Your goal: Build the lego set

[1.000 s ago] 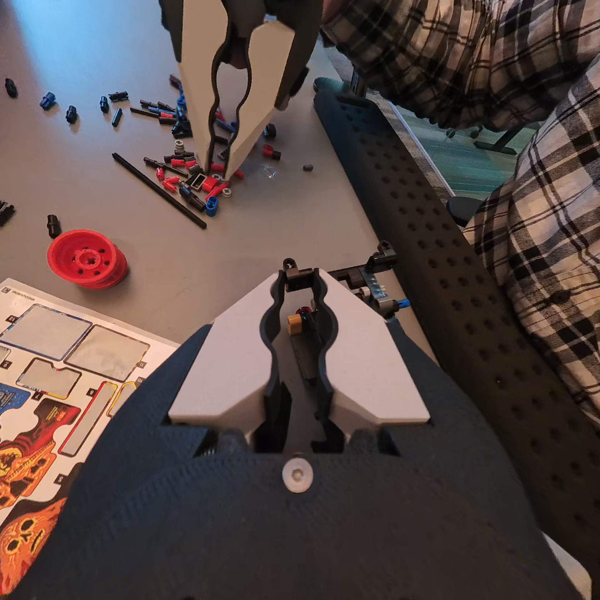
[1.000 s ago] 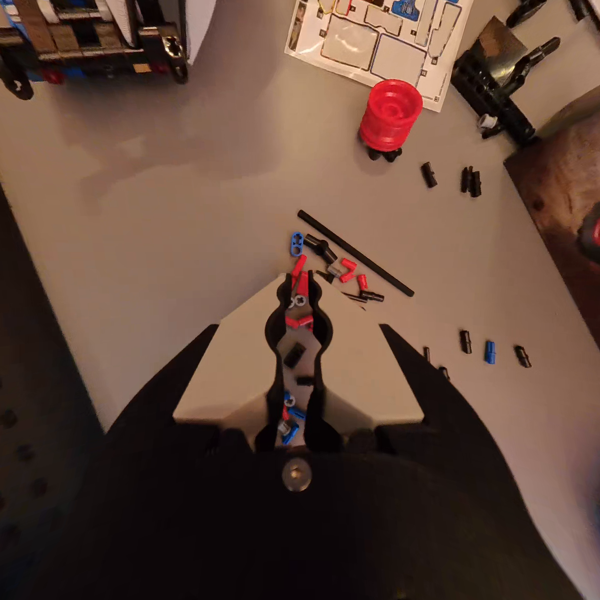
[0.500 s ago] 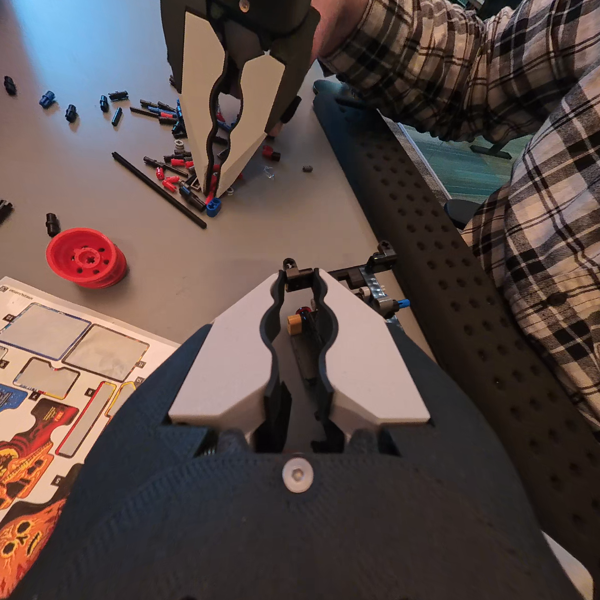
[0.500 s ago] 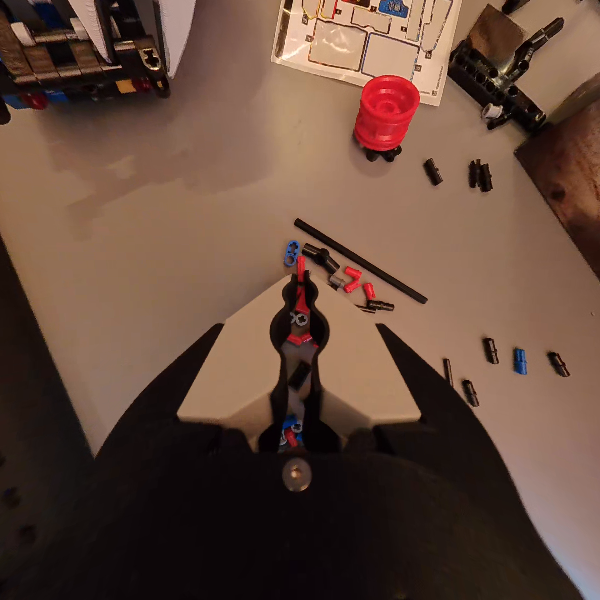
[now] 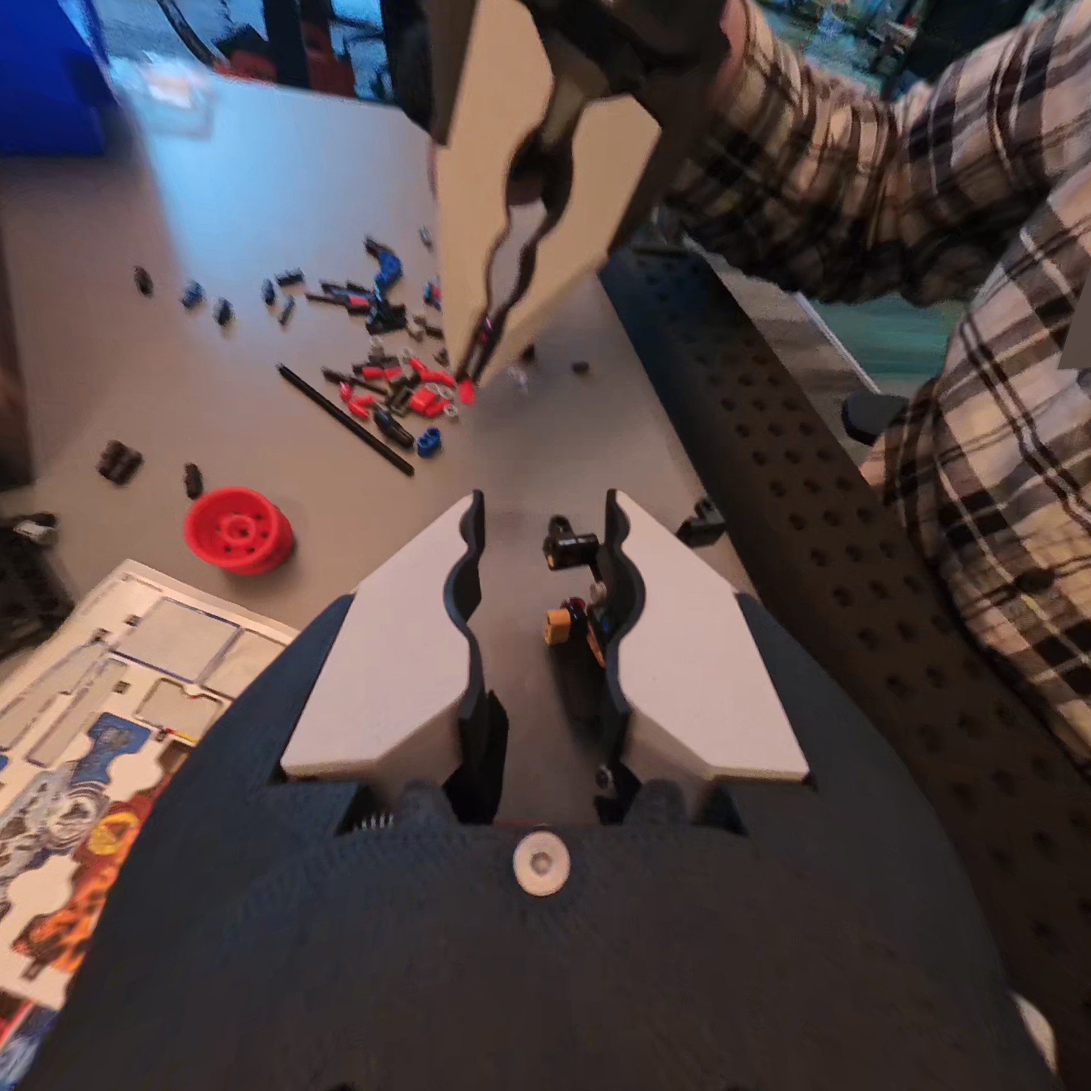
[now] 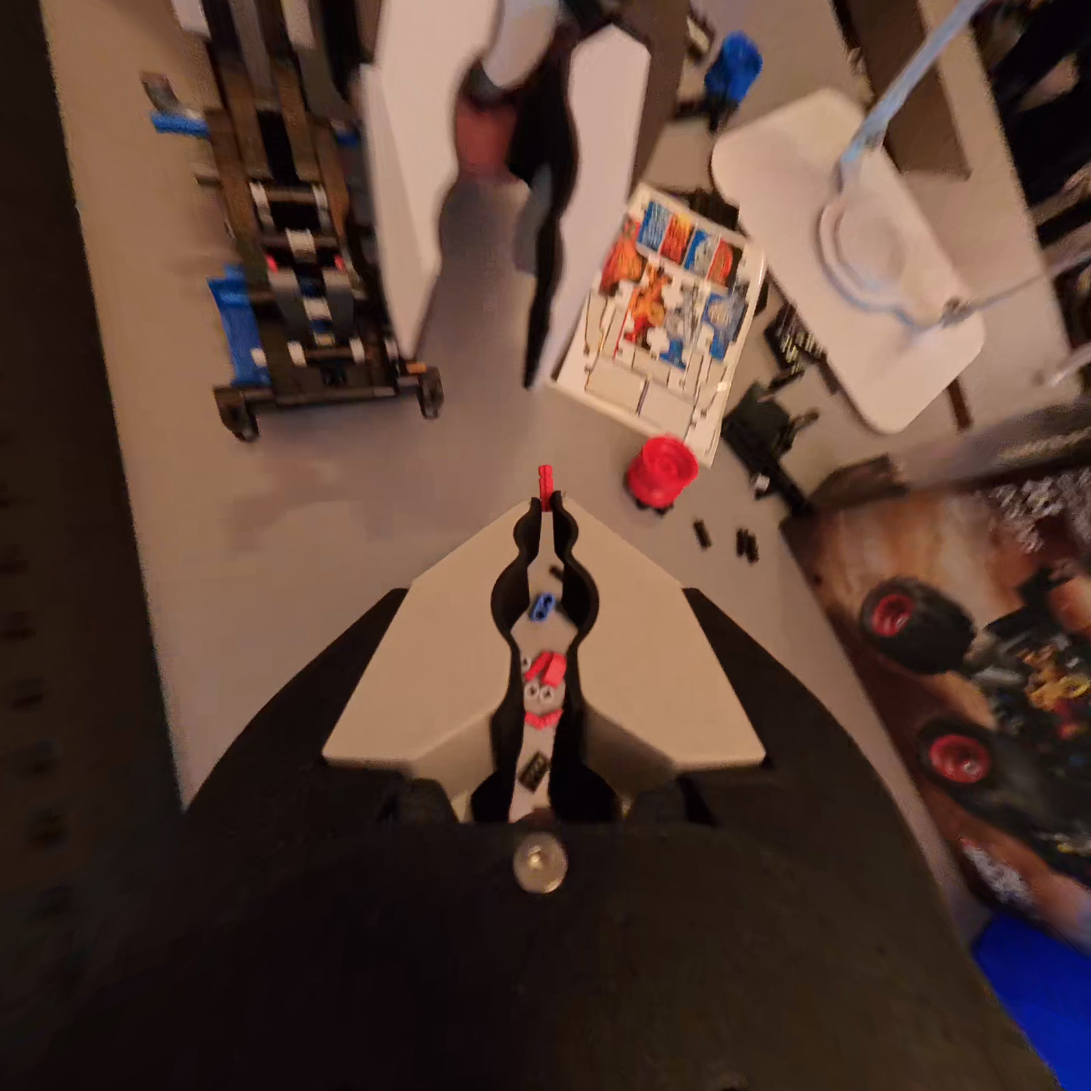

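Right wrist view: right hand-held gripper clamped on a small red pin, pin poking out past the fingertips, lifted above the grey counter. Below and behind the tips, a scatter of loose red, blue and black pieces seen through the finger gap. Ahead to the right, red wheel hub at the corner of a sticker sheet; ahead to the left, a partly built black and blue chassis. Far right, the printed set box.

Left wrist view: left hand-held gripper spread wide, gripping nothing. Small black sub-assembly with an orange end lying between the fingers, close against the right one. Plaid sleeve to the upper right. Motion blur throughout.
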Demonstrator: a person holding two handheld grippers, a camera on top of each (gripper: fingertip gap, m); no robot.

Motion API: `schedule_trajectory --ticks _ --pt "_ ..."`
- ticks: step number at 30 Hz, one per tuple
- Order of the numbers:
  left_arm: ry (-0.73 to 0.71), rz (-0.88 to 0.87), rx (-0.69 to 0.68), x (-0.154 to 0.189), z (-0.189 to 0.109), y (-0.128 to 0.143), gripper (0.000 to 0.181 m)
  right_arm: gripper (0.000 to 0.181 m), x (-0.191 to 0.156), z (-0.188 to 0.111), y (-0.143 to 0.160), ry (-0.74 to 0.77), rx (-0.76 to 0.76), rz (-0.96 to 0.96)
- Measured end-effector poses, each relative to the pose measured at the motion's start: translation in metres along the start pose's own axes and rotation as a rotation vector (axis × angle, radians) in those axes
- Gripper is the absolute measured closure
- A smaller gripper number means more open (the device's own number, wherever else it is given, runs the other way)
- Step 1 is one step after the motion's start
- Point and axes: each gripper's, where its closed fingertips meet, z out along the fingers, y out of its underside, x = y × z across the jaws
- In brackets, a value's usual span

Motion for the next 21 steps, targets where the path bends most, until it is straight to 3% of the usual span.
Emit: schedule_trajectory --ticks 5,9,15,21 --pt "-0.115 0.061 0.09 -0.009 -0.009 -0.026 0.163 0.179 -0.006 0.001 -0.04 0.048 0.07 -0.104" --pt "-0.076 0.046 0.126 -0.003 -0.013 -0.033 0.176 0.179 -0.006 0.001 -0.053 0.073 0.084 -0.14" --pt "-0.051 0.022 0.169 -0.002 -0.017 -0.037 0.179 0.179 -0.005 -0.005 -0.061 0.096 0.155 -0.139" --pt "0.102 -0.055 0.303 0.012 -0.028 -0.053 0.179 0.176 -0.007 -0.02 -0.079 0.145 0.3 -0.203"
